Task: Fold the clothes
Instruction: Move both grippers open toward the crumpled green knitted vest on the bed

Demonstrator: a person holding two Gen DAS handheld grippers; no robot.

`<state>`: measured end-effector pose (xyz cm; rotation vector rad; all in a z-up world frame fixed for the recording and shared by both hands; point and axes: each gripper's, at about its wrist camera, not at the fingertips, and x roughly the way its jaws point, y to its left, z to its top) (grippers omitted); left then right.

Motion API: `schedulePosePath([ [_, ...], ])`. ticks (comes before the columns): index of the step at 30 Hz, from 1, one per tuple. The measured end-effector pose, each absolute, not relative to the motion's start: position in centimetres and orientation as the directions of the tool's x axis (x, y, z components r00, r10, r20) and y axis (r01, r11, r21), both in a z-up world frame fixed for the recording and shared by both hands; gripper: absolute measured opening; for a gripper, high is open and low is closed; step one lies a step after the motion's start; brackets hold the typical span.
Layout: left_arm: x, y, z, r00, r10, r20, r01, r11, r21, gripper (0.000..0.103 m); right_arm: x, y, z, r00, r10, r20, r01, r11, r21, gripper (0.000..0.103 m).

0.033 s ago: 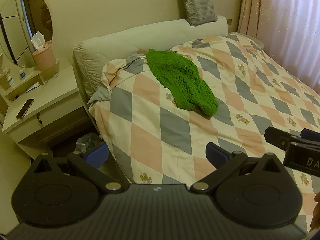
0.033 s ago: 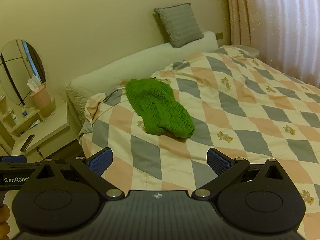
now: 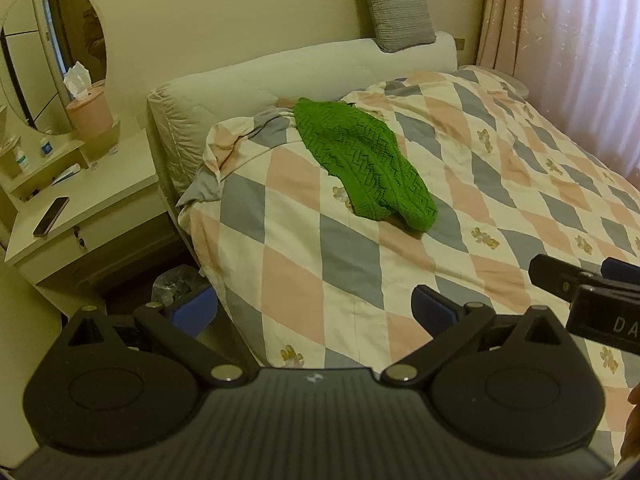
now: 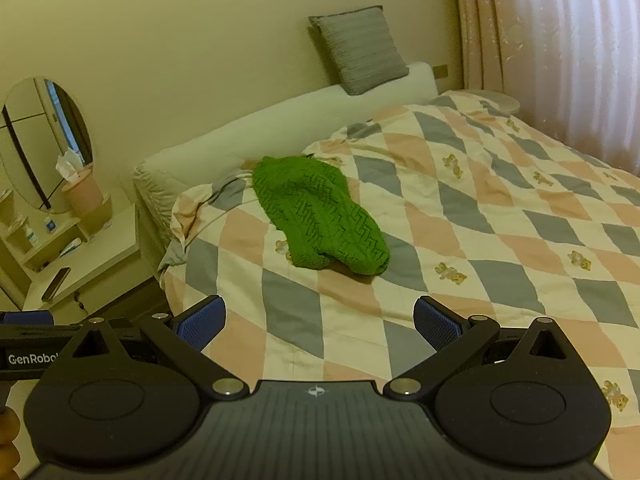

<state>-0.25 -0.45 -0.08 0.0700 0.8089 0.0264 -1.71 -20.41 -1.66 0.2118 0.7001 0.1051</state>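
A green knitted sweater [image 3: 366, 160] lies bunched on the checked quilt [image 3: 328, 264] near the head of the bed; it also shows in the right wrist view [image 4: 320, 216]. My left gripper [image 3: 312, 312] is open and empty, held above the bed's near left corner, well short of the sweater. My right gripper [image 4: 318, 324] is open and empty over the quilt's near part, also short of the sweater. The right gripper shows at the right edge of the left wrist view [image 3: 580, 284].
A white bedside table [image 3: 92, 208] with a phone [image 3: 51, 216], a pink tissue box [image 3: 90, 114] and an oval mirror stands left of the bed. A grey cushion [image 3: 394, 8] leans on the white headboard. Pink curtains [image 3: 580, 40] hang along the right.
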Motion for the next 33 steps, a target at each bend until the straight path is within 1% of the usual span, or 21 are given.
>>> schedulePosePath([
  [4, -0.8, -1.3, -0.3, 0.689, 0.043, -0.724, 0.007, 0.998, 0.067, 0.102, -1.8, -21.6, -1.6, 0.761, 0.162, -0.628, -0.022, 0.974, 0.225, 0.103],
  [6, -0.8, -0.2, -0.4, 0.687, 0.040, -0.726, 0.012, 0.998, 0.066, 0.102, -1.9, -21.8, -1.5, 0.762, 0.158, -0.628, -0.020, 0.975, 0.222, 0.103],
  [9, -0.5, 0.0, 0.0, 0.686, 0.037, -0.726, 0.015, 0.998, 0.066, 0.102, -2.2, -20.5, -1.9, 0.763, 0.150, -0.629, -0.014, 0.976, 0.216, 0.103],
  [21, 0.2, -0.2, 1.1, 0.686, 0.037, -0.726, 0.016, 0.998, 0.065, 0.102, -2.1, -21.2, -1.7, 0.767, 0.152, -0.623, -0.021, 0.977, 0.212, 0.103],
  [33, 0.7, -1.4, 0.3, 0.672, 0.031, -0.740, 0.018, 0.998, 0.058, 0.102, -0.9, -22.5, -2.0, 0.759, 0.168, -0.629, -0.028, 0.974, 0.225, 0.103],
])
